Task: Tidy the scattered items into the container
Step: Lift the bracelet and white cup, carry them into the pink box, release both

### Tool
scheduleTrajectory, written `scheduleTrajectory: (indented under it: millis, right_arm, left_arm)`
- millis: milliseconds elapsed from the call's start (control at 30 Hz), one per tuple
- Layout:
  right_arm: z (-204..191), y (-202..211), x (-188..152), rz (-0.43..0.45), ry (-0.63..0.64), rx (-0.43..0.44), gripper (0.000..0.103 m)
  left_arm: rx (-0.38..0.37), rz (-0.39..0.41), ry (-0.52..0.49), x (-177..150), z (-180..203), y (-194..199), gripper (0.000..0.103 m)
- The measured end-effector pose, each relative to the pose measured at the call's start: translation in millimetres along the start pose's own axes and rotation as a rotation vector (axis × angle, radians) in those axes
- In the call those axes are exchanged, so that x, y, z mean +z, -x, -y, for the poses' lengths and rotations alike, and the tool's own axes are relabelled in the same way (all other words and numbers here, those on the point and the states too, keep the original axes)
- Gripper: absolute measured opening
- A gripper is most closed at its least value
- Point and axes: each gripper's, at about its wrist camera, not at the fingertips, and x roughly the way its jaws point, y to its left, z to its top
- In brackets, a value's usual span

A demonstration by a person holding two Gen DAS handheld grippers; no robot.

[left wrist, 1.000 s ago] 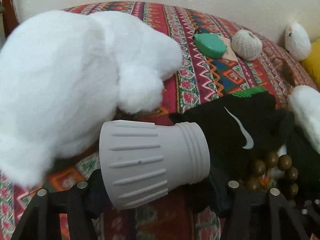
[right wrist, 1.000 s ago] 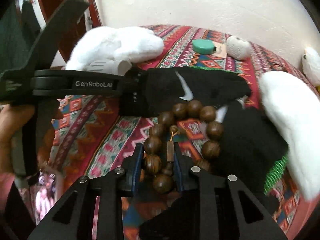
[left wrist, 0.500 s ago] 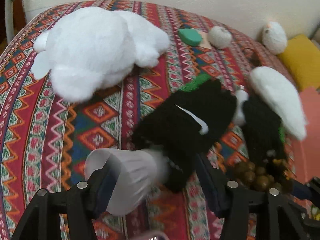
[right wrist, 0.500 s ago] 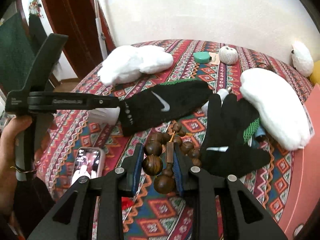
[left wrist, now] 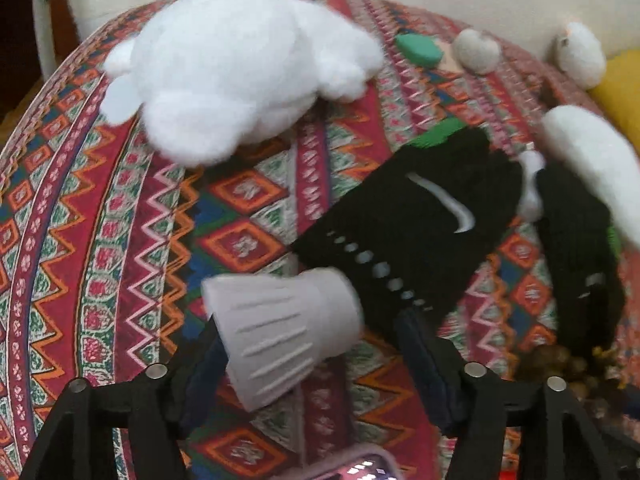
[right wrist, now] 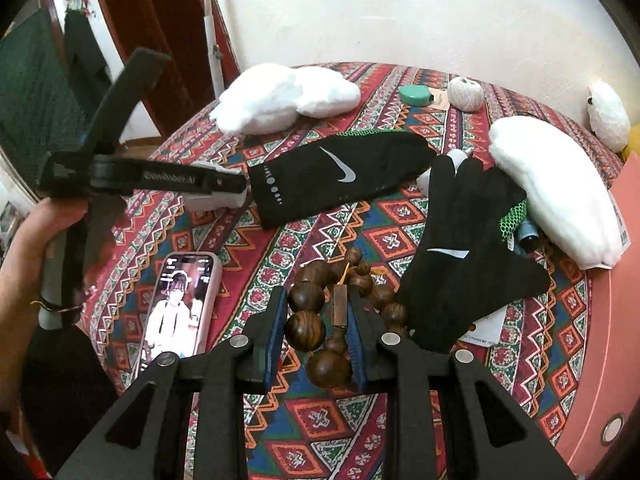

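grey cup [left wrist: 280, 332] in jaws, black sock [left wrist: 412, 232] behind

A lived-in room of a home was shown. A round table was covered by a patterned woven cloth [right wrist: 248, 280] in red, green and orange, set against a plain white wall [right wrist: 400, 12]. A dark wooden door [right wrist: 160, 40] was seen far to the left of the right gripper's fingers. Household things were scattered ahead of the fingers: white plush toys [left wrist: 240, 68], black gloves [right wrist: 340, 176], a ball of twine [right wrist: 465, 94], and a phone [right wrist: 180, 304] lying left of them.
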Motion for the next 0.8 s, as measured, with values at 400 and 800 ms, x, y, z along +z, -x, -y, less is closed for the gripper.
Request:
scheduleTrajectory:
  millis: [400,800]
  right_arm:
    - [-2,-1,2,0.001,-0.008,0.006,0.029]
    - [-10,33,-9,0.045,-0.009,-0.004,0.028]
  left_arm:
    - [0.034,0.044,0.075,-3,-27,-5,0.053]
    - [-0.008,0.003,0.059,-25,-33,24,0.015]
